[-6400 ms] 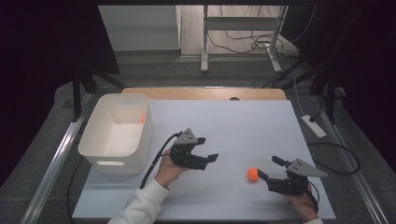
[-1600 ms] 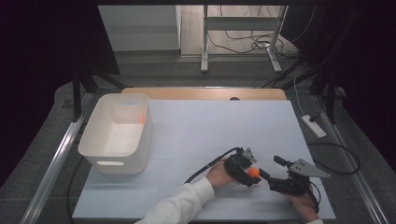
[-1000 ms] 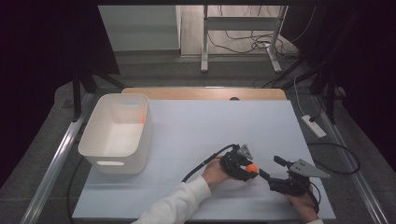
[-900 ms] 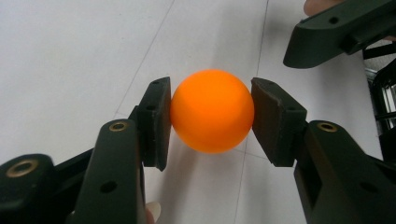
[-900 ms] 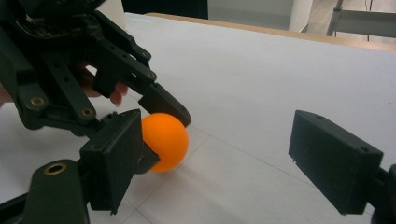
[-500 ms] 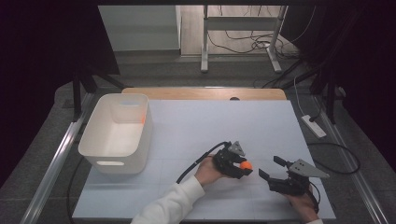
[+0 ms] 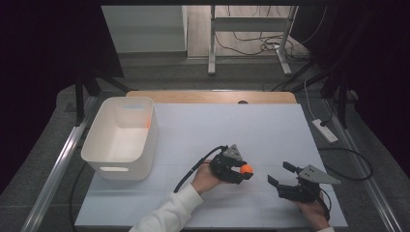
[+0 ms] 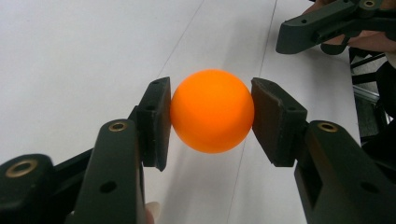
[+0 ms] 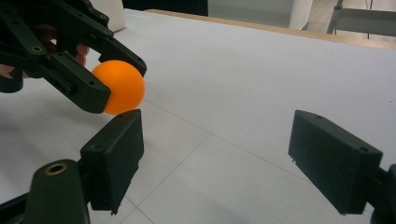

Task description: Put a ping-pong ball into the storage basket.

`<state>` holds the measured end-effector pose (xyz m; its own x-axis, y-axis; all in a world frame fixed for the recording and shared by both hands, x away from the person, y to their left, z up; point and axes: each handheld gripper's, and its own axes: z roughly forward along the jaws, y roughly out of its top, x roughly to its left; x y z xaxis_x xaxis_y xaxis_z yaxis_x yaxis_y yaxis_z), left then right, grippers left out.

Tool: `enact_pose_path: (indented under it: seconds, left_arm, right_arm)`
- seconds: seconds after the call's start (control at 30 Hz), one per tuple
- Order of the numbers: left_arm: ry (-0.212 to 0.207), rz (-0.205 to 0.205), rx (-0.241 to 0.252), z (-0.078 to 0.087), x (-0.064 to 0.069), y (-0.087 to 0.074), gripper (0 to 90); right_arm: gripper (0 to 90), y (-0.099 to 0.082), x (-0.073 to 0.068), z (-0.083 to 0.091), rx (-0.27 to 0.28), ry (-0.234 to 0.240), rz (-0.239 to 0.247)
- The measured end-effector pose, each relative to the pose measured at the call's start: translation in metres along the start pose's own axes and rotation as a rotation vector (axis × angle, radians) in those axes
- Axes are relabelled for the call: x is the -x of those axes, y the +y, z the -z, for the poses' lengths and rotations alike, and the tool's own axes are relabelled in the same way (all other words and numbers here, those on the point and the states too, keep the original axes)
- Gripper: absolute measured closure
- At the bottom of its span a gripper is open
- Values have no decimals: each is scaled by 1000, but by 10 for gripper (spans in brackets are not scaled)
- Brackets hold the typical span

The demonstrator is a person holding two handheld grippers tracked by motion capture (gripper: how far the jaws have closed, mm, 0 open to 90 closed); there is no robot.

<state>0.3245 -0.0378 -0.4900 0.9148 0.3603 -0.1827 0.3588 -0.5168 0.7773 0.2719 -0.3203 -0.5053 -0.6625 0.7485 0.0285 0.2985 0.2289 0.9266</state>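
The left gripper (image 8: 212,116) clamps the orange ball (image 8: 212,110) between both pads, above the white table (image 7: 232,125). Its hand hides the gripper's rear. The right gripper (image 9: 215,161) rests wide open nearby; bare table stretches toward the white bin (image 7: 121,137).

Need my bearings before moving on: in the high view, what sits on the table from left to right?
White plastic bin → left gripper clamping the orange ball → right gripper, jaws open.
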Motion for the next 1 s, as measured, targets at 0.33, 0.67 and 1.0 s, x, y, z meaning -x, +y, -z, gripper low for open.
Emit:
enact_pose_path:
  seconds: [0.33, 0.67, 1.0]
  left_arm:
    - [17, -8, 25, 11, 1, -2, 508]
    - [29, -9, 43, 21, -1, -3, 507]
    - [42, 5, 76, 34, -2, -5, 508]
  right_arm:
    - [186, 0, 0, -1, -1, -2, 4]
    - [186, 0, 0, 0, -2, -3, 5]
    - [186, 0, 0, 0, -2, -5, 6]
